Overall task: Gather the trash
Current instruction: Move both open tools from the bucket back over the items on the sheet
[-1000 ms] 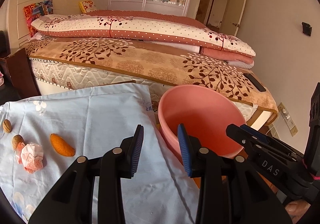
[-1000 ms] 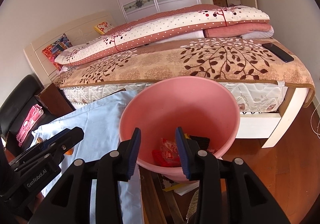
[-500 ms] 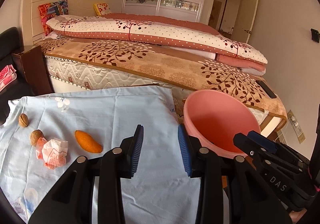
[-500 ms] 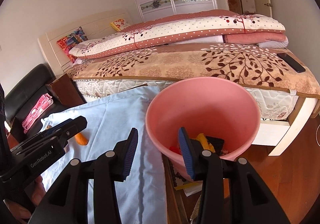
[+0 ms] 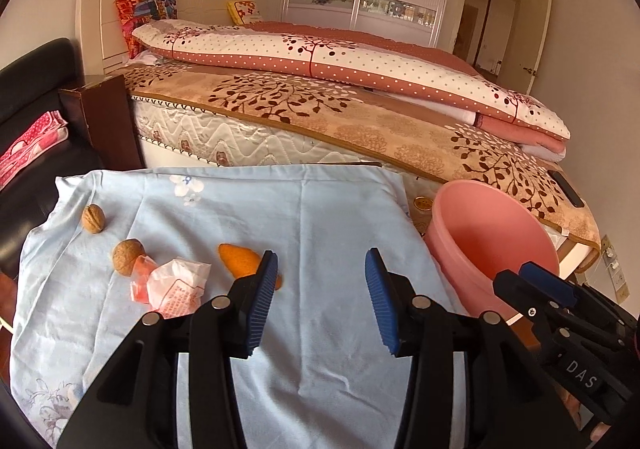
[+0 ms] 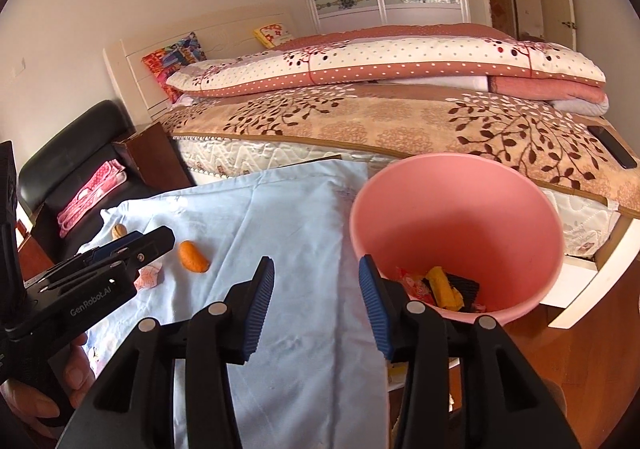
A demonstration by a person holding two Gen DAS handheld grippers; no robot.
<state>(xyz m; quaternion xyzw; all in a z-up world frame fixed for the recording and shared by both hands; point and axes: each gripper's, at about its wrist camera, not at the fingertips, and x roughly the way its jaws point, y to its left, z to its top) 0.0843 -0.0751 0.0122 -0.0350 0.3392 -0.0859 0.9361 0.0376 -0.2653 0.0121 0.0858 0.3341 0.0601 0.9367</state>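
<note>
Nearest to us, our left gripper [image 5: 320, 289] hangs over the pale blue cloth [image 5: 320, 217] with nothing between its blue pads; its jaws have just been opening and now stand wide. Our right gripper [image 6: 316, 289] hovers at the cloth's right edge, likewise released and empty, its jaws having just eased a little further apart, with the right pad in front of the pink bin [image 6: 516, 209].

Just beyond the left gripper's left pad lies the orange peel [image 5: 240, 259], partly hidden by that pad. To its left sits a crumpled red-and-white wrapper [image 5: 176, 285], touching or nearly touching a walnut [image 5: 127, 256], and farther left a second walnut [image 5: 93, 219] lies apart from the rest. The pink bin stands off the cloth's right edge and already holds some scraps, a yellow piece and red wrappers among them. Beyond all this runs the bed [image 5: 360, 121].

We judge that we are between pickups: some trash is binned and four pieces remain on the cloth. The next move calls for swinging the left gripper leftward and down so its wide jaws straddle the peel or wrapper, then closing gently, since the wrapper will crush and the walnuts may roll.
</note>
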